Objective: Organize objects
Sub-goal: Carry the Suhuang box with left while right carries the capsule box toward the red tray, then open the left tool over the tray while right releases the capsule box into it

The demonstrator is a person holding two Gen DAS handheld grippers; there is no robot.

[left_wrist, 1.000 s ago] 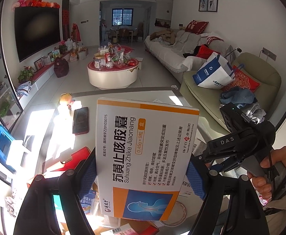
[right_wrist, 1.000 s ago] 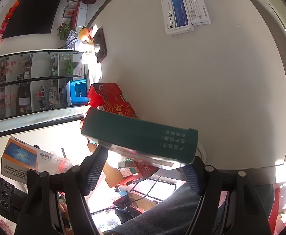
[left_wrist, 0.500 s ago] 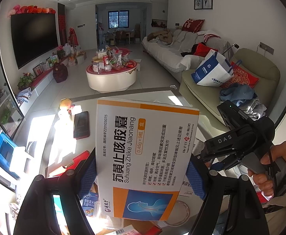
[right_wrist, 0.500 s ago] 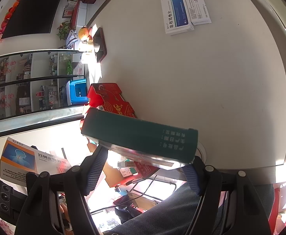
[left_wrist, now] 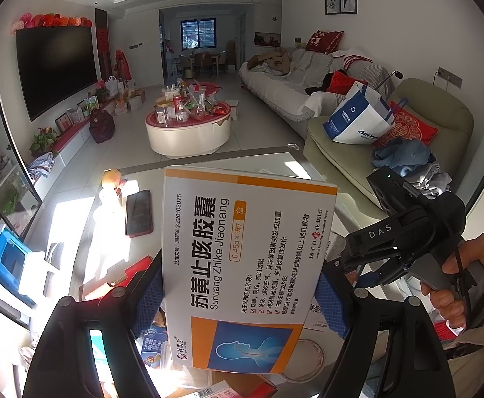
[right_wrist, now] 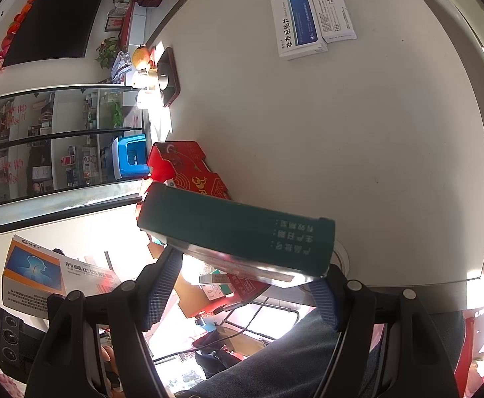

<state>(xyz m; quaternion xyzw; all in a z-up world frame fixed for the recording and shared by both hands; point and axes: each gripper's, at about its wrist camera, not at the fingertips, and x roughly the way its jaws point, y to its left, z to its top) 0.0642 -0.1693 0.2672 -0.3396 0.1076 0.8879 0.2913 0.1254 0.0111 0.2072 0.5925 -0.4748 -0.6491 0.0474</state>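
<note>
My left gripper (left_wrist: pixel 238 298) is shut on a white and orange medicine box (left_wrist: pixel 242 258), held upright above the table with its blue pads on the box's two long edges. That same white and orange box (right_wrist: pixel 56 275) shows at the lower left of the right wrist view. My right gripper (right_wrist: pixel 242 288) is shut on a dark green box (right_wrist: pixel 235 229), held flat over the near edge of the white table (right_wrist: pixel 341 132). The right gripper's black body (left_wrist: pixel 404 232) and the hand holding it appear at the right of the left wrist view.
A red gift box (right_wrist: pixel 188 169) lies open under the green box. A blue and white medicine box (right_wrist: pixel 295 23) with a leaflet (right_wrist: pixel 334 13) lies at the table's far side. A dark phone (left_wrist: pixel 139 212) and a fruit (left_wrist: pixel 112 179) rest near the sunlit edge. A blue stool (right_wrist: pixel 132 156) stands beside the table.
</note>
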